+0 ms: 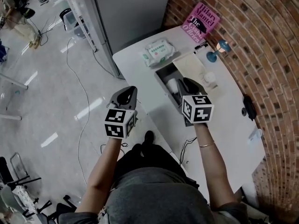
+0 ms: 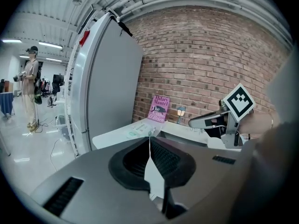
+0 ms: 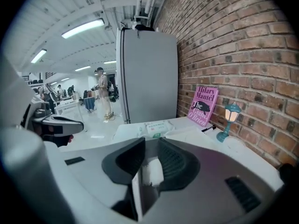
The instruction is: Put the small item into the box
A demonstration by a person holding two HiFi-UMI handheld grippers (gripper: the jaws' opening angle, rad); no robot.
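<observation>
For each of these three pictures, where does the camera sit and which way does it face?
Head view: on the person's head, looking down at the table and box; both forearms, left hand-held gripper and right hand-held gripper show.
Left gripper view: rides the left hand-held gripper, facing the brick wall along its closed jaws; the right one shows.
Right gripper view: rides the right hand-held gripper, facing the grey cabinet; a white item shows between its jaws.
Shared: both gripper views show the pink book.

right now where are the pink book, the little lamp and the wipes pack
pink book (image 1: 201,21), head view, cover centre
little lamp (image 3: 232,113), right gripper view, lit shade
wipes pack (image 1: 159,52), head view, top face
</observation>
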